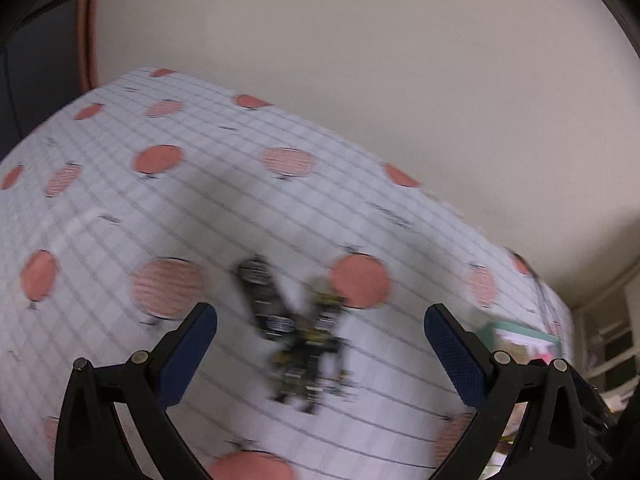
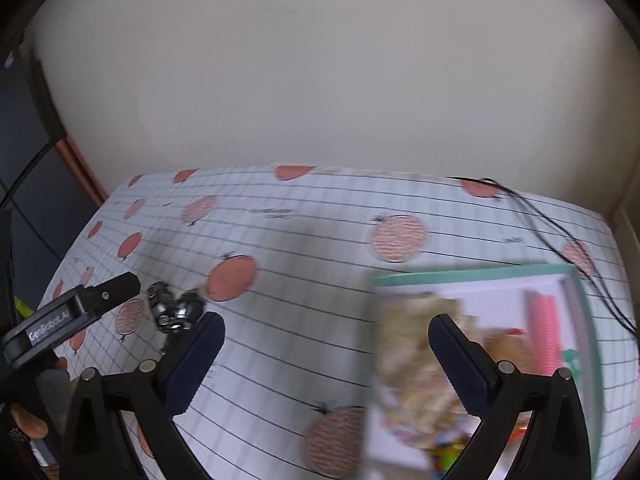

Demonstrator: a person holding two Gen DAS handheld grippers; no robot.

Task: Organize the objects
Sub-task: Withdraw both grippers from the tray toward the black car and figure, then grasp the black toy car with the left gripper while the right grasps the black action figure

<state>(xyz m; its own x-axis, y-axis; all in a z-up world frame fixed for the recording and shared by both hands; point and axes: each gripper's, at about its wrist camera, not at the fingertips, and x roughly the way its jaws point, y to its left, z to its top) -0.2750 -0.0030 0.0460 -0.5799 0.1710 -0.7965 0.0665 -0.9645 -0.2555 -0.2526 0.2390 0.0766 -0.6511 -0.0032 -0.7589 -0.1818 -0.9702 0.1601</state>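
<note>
The shallow mint-green-rimmed box (image 2: 480, 272) sits on the right side of the table under my right gripper; inside it I can make out a pink ribbed piece (image 2: 544, 332) standing along the right wall, a pale tan crumpled-looking mass (image 2: 416, 344) and some small multicoloured bits at the near end, all too blurred to name. In the left wrist view the same box shows only as a mint edge (image 1: 520, 326) at the far right.

My right gripper (image 2: 326, 354) has its blue-padded fingers (image 2: 196, 360) spread wide and holds nothing; the right finger reaches over the box's contents, though I cannot tell whether it touches them. My left gripper (image 1: 320, 344) is likewise wide apart and empty, hovering above a small black toy figure with yellow and silver details (image 1: 296, 332) that lies on the cloth between the fingers. In the right wrist view that toy shows as shiny black-and-silver parts (image 2: 172, 308) just beside the left gripper's black body (image 2: 68, 316), well apart from the box.

The table is covered by a white grid-lined cloth printed with salmon-pink apples (image 1: 160, 208). A thin black cable (image 2: 560, 236) trails over its far right corner. A plain cream wall (image 2: 320, 80) rises behind, with dark furniture at the left.
</note>
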